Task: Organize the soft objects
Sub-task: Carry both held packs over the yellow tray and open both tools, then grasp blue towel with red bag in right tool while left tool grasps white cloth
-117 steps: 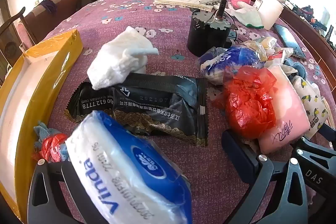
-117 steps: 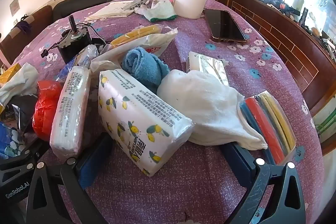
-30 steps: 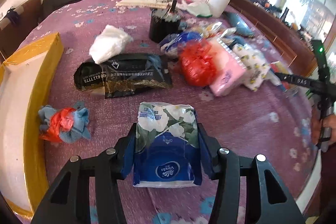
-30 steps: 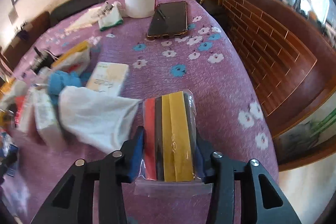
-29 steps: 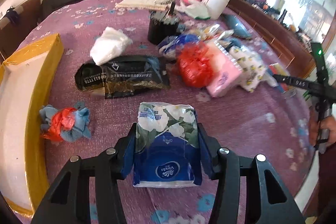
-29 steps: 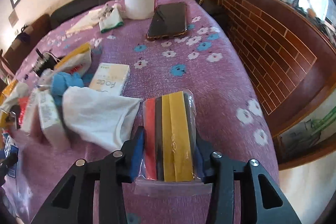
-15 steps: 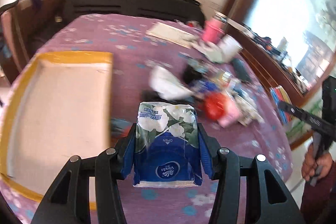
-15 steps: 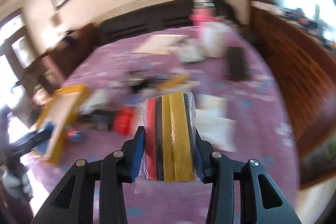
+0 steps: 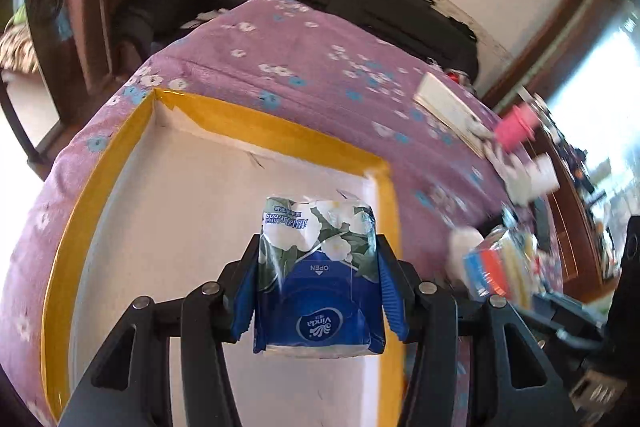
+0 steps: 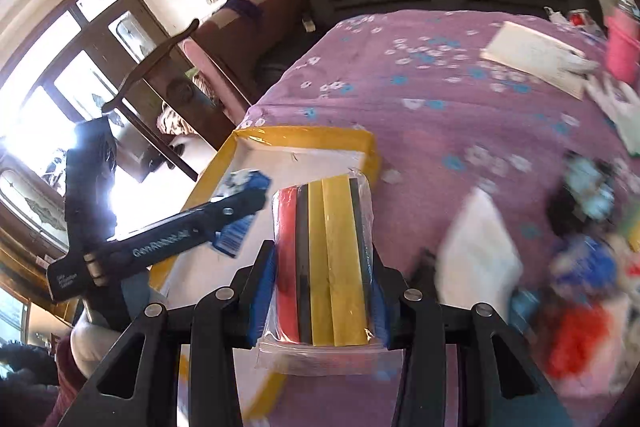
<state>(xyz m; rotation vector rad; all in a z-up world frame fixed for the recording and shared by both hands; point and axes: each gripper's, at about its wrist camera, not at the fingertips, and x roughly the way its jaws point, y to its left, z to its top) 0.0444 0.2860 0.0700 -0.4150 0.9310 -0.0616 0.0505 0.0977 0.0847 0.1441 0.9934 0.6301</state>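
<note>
1. Hand-held gripper work is centring on the tray (image 9: 224, 135), the biggest thing in view: a shallow white tray with a yellow rim, sitting at one end of the table (image 9: 304, 67) under its purple flowered cloth, probably as the collecting place for the soft things.
2. Left hand-held gripper (image 9: 318, 291) is clamping a blue and white tissue pack (image 9: 318, 279) by its two sides, hanging over the tray's white floor, seemingly so the pack can drop flat inside.
3. Right hand-held gripper (image 10: 322, 291) is squeezing a clear packet of coloured strips (image 10: 324, 259) between its blue pads, upright, just beside the tray's near corner.
4. Remaining soft things, a blurred pile (image 10: 580, 267), are lying well apart on the cloth, waiting their turn.
</note>
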